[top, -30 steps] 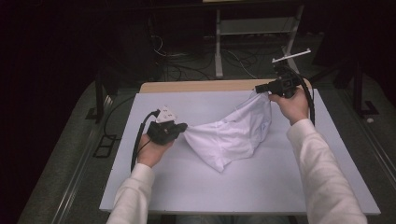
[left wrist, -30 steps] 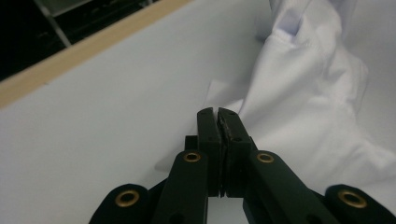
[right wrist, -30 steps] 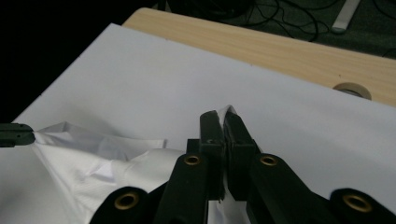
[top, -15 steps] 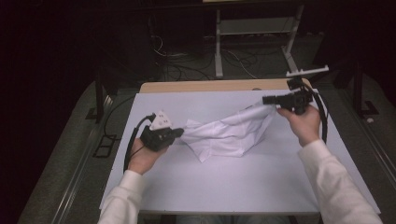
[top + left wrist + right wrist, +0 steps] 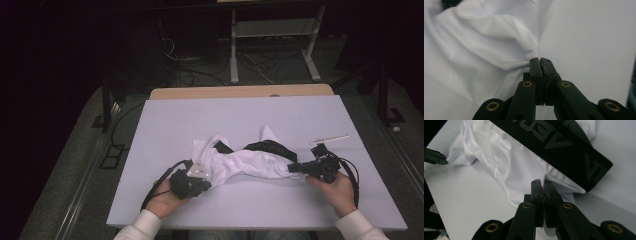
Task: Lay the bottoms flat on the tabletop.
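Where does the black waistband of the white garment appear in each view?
High view: black waistband at centre right, arching over the white garment.
Left gripper view: a dark scrap at the top left corner, too little to be sure.
Right gripper view: waistband slants across the top, lettered.
Shared landmark: the white garment.

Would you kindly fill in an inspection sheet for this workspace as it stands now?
Surface: white table top, wooden strip along its far edge.
Job's things: white garment with black waistband, lying crumpled between both grippers.
Clutter: small white stick near the right gripper.
Grippers: left gripper and right gripper each shut on the garment's cloth.
Cables: black cable trailing from the left gripper; tangled floor cables beyond.
Surroundings: dark room, metal stand behind.
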The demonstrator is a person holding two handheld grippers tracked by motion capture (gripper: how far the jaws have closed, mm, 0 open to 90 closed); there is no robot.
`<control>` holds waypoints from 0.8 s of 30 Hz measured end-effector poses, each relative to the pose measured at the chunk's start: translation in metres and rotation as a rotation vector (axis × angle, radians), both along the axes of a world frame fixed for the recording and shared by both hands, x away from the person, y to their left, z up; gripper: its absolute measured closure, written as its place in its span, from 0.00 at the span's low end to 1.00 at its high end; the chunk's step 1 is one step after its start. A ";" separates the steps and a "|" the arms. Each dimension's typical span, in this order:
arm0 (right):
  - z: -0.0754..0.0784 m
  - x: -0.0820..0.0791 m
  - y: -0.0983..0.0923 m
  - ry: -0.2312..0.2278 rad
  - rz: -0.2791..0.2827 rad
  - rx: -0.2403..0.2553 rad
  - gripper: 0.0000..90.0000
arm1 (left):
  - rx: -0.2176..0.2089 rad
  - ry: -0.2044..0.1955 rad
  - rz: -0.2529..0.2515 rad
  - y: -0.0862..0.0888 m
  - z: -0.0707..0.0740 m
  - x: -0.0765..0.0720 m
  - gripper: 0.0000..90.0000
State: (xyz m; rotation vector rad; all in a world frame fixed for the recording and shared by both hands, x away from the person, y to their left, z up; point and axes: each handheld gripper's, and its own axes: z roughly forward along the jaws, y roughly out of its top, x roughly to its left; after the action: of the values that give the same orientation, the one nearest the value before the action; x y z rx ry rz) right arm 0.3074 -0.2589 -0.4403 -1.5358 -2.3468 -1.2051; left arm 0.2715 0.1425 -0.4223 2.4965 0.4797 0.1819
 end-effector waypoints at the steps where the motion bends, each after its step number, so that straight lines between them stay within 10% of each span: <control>1: -0.002 -0.002 -0.001 0.007 0.003 -0.001 0.97 | 0.000 0.000 0.000 0.000 0.000 0.000 0.98; 11: -0.012 -0.031 -0.004 0.051 0.047 -0.046 0.96 | 0.036 0.044 -0.097 -0.018 -0.005 -0.017 0.96; 20: -0.012 -0.047 -0.004 0.059 0.044 -0.038 0.96 | -0.103 0.012 0.037 -0.009 0.033 0.019 0.76; 24: -0.012 -0.049 -0.006 0.058 0.043 -0.033 0.96 | -0.179 0.071 0.133 -0.009 0.041 0.051 0.71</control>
State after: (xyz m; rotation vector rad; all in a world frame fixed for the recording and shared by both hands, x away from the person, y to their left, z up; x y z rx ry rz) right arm 0.2582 -0.2647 -0.4518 -1.5003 -2.3623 -1.1031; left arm 0.3229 0.1336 -0.3811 2.3030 0.6626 0.0974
